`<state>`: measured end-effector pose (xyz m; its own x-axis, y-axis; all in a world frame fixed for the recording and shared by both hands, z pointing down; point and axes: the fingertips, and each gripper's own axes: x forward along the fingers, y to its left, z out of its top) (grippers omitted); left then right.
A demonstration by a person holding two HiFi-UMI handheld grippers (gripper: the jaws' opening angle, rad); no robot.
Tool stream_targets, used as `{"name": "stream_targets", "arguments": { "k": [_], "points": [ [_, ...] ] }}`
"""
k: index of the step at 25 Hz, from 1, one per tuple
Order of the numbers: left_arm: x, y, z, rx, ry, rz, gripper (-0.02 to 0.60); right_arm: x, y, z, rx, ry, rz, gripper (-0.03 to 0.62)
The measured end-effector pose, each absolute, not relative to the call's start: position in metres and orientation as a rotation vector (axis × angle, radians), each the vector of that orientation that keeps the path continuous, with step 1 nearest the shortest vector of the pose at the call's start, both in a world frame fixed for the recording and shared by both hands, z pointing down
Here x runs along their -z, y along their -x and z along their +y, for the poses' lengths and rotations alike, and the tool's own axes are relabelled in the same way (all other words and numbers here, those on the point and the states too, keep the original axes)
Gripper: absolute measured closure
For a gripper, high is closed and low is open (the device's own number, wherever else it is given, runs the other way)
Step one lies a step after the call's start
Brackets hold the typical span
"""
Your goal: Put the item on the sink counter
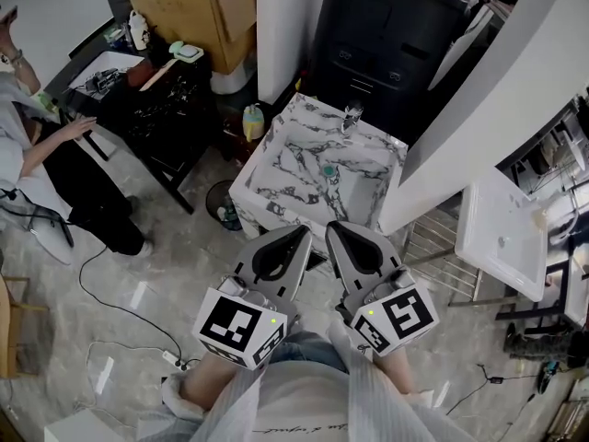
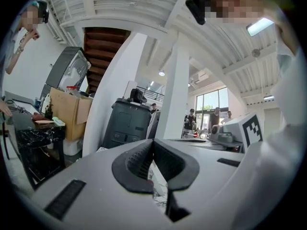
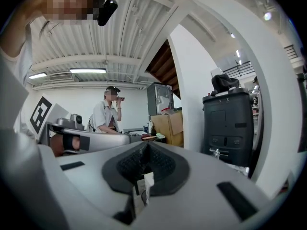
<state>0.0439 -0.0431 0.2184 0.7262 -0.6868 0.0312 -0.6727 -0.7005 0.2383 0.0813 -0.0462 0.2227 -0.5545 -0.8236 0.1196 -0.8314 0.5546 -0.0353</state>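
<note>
The item to be placed cannot be picked out for certain. A small green thing (image 1: 328, 169) lies in the basin of the marble sink (image 1: 260, 184) below the faucet (image 1: 351, 116), and a yellow bottle (image 1: 252, 122) stands on the floor just beside the sink's far left corner. The left gripper (image 1: 301, 233) and right gripper (image 1: 333, 228) hang side by side near the sink's front edge, both with jaws pressed together. A pale scrap (image 3: 145, 183) shows in the slot behind the right pads, and I cannot tell whether it is held. This looks like the opening step. The next move likely calls for opening one gripper and reaching for the item.
</note>
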Motion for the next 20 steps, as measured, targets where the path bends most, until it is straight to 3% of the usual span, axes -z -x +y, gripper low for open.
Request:
{"name": "stream_targets", "arguments": {
  "k": [20],
  "points": [
    [-0.217, -0.043, -0.045, -0.085, -2.925, -1.005, 0.566, -0.219, -0.084, -0.050, -0.097, -1.416, -2.675, 0.585]
  ]
}}
